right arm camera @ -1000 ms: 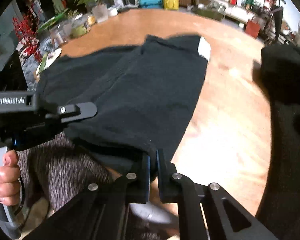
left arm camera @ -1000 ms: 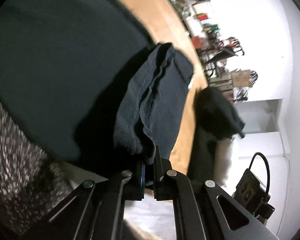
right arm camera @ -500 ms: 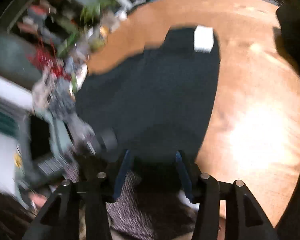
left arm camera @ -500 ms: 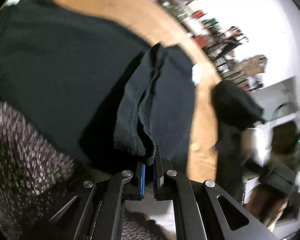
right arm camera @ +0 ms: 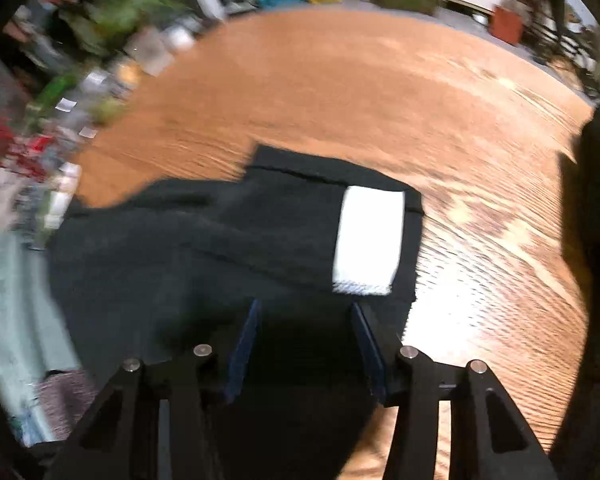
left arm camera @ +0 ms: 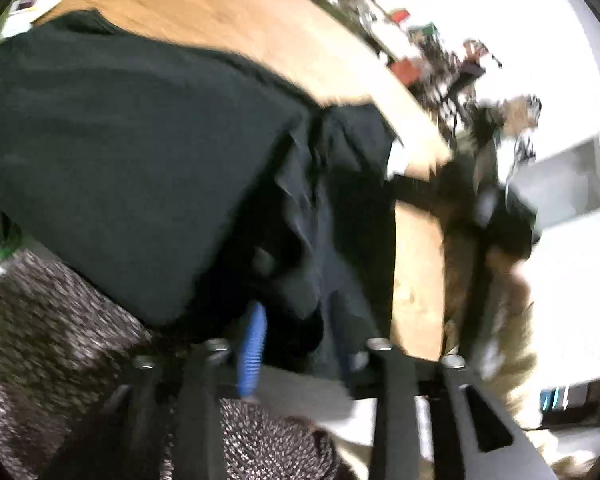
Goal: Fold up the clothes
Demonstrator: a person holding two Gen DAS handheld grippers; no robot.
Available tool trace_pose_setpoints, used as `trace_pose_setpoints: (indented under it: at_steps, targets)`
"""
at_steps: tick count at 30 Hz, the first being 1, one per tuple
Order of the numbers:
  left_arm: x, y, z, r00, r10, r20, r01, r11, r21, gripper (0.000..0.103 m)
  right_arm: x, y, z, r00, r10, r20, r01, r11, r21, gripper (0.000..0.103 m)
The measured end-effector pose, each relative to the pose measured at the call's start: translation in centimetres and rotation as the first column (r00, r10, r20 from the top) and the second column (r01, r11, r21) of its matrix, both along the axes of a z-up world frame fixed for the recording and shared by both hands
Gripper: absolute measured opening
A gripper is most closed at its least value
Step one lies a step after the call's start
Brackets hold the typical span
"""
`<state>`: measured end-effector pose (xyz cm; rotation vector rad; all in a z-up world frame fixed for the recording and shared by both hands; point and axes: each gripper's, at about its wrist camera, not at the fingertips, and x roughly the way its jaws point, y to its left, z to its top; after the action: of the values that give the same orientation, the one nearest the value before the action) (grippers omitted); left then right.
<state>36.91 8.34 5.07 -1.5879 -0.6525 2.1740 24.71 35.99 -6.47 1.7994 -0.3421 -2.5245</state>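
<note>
A black garment (right arm camera: 204,248) of soft, matte knit lies spread over the near part of a broad wooden worktop (right arm camera: 380,92), whose orange-brown grain runs in fine wavy lines and catches a bright glare near the cloth's edge. One part of the garment is folded over on itself, leaving straight hemmed edges and a squared corner, and a white rectangular label (right arm camera: 368,240) sits flat on that folded layer. The right claw (right arm camera: 306,340) stands with its two fingers wide apart, blue ribbed pads facing each other, just above the near edge of the dark fabric and gripping nothing. From the other side, the garment (left arm camera: 120,160) looks like a big smooth dark sheet with a bunched, creased fold rising toward the left claw (left arm camera: 296,340); its fingers are likewise spread, one blue ridged pad (left arm camera: 252,352) plainly visible, and the loose fold hangs between them, though the blur hides whether cloth touches either pad. A speckled grey-and-white knitted fabric (left arm camera: 60,340), coarse in texture, fills the lower left near the claw. At the worktop's far right edge lies another dark heap of cloth (right arm camera: 596,184). Cluttered shelves (left arm camera: 420,40) beyond are too blurred to make out.
</note>
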Motion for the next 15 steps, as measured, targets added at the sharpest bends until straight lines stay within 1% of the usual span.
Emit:
trace_pose_setpoints:
  at_steps: [1,2,3,4,6,7,8,9,10,11,12,13,15]
  targets:
    - [-0.3,-1.0,0.3,0.999,0.034,-0.012,-0.034,0.999,-0.019,0.048,0.4,0.2,0.2,1.0,0.005,-0.009,-0.005,1.0,-0.009,0.055]
    - [-0.5,-1.9,0.7,0.998,0.058,-0.032,-0.06,0.997,-0.049,0.048,0.9,0.4,0.5,1.0,0.012,-0.023,-0.012,1.0,-0.02,0.055]
    - [-0.6,-2.4,1.0,0.996,0.061,-0.06,-0.067,0.994,-0.091,0.048,1.5,0.8,0.8,1.0,0.005,-0.027,-0.007,0.999,-0.039,0.055]
    - [-0.5,-2.3,1.5,0.995,0.037,-0.096,-0.05,0.99,-0.135,0.048,2.4,1.5,1.2,0.999,-0.012,-0.033,0.009,0.997,-0.075,0.055]
    - [-0.2,-1.4,2.3,0.982,-0.057,-0.178,0.016,0.975,-0.223,0.048,4.2,2.9,1.6,0.998,-0.048,-0.036,0.042,0.987,-0.153,0.056]
    - [0.2,-0.6,2.7,0.968,-0.122,-0.221,0.062,0.963,-0.262,0.048,4.9,3.4,1.6,0.998,-0.063,-0.025,0.058,0.98,-0.188,0.056]
    - [0.7,0.6,3.0,0.945,-0.195,-0.264,0.11,0.947,-0.303,0.048,5.8,4.0,1.2,0.997,-0.075,0.0,0.073,0.971,-0.229,0.057]
    - [1.4,2.1,3.1,0.913,-0.272,-0.304,0.16,0.924,-0.347,0.048,6.8,4.5,0.8,0.996,-0.084,0.03,0.089,0.959,-0.271,0.057]
    - [2.4,3.8,3.0,0.865,-0.366,-0.344,0.212,0.887,-0.411,0.048,7.8,4.5,0.2,0.995,-0.081,0.06,0.096,0.947,-0.306,0.057]
    - [3.4,5.5,2.7,0.807,-0.458,-0.373,0.252,0.839,-0.483,0.048,8.8,4.3,-0.4,0.993,-0.074,0.09,0.1,0.935,-0.34,0.057]
    - [4.2,6.7,2.3,0.754,-0.53,-0.388,0.278,0.792,-0.543,0.049,9.8,4.0,-0.8,0.991,-0.066,0.116,0.105,0.919,-0.379,0.057]
    - [4.9,7.6,1.8,0.709,-0.584,-0.395,0.29,0.752,-0.592,0.049,10.9,3.7,-1.3,0.988,-0.057,0.141,0.112,0.901,-0.42,0.057]
    - [6.2,8.6,0.8,0.638,-0.661,-0.395,0.294,0.684,-0.668,0.049,12.8,3.1,-2.1,0.982,-0.045,0.185,0.132,0.862,-0.49,0.057]
